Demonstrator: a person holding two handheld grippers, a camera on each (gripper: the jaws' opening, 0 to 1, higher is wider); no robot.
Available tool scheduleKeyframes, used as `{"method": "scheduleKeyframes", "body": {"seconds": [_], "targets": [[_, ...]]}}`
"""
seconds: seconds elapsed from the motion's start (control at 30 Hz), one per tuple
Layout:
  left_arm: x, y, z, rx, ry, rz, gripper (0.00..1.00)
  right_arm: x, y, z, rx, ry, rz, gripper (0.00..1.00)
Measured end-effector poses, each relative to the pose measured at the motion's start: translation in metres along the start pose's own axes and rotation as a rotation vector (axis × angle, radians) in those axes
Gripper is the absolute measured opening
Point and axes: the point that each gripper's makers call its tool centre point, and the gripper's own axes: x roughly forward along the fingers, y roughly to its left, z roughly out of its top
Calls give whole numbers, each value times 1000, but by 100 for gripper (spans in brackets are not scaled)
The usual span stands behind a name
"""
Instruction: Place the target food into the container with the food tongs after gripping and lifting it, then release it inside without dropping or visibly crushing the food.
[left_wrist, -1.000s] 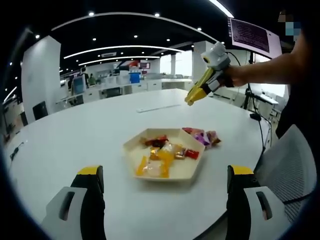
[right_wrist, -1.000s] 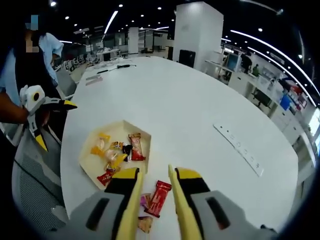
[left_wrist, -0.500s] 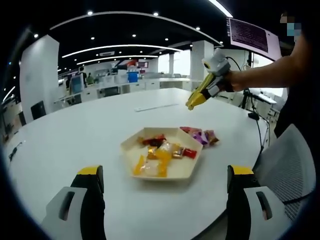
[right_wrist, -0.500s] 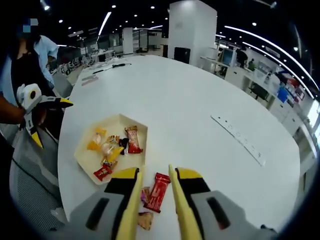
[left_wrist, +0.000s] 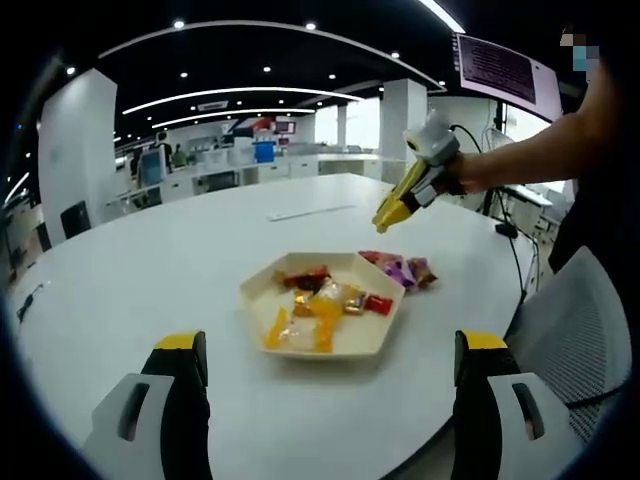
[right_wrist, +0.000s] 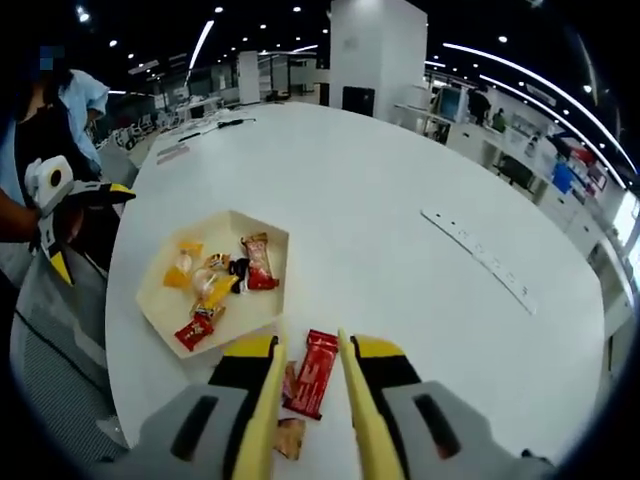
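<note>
Tray (right_wrist: 158, 312) taken as landmark: pale, hexagonal, on white table (right_wrist: 400, 200), already carrying a scatter of wrapped sweets (right_wrist: 215, 285). Just beside tray, on bare tabletop, small pile of loose snacks (left_wrist: 402, 270) not yet moved; topmost and nearest the claw, red bar (right_wrist: 313, 372), judged to be the target food. Right gripper (right_wrist: 310, 385) above that pile, pointed down at it, yellow jaws narrowly spread with red bar seen in the slot between them; not touching as far as can be told, nothing pinched. Seen from the left gripper view as hanging in air above the pile, on the far side of tray, so probably lining up along the bar's length to take it by its narrow sides and spare the wrapper. Left gripper (left_wrist: 325, 360) well back from tray on the near side, jaws spread wide, holding nothing; probably parked there out of the working path. Task judged at approach stage: grip, lift, carry over tray rim and release all still to do.
</note>
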Motion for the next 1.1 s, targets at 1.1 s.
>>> {"method": "scheduleKeyframes", "body": {"seconds": [1.1], "targets": [[-1,4,0,-13,-3,14,100,24,-3,-35,35,74,-30,28]]}}
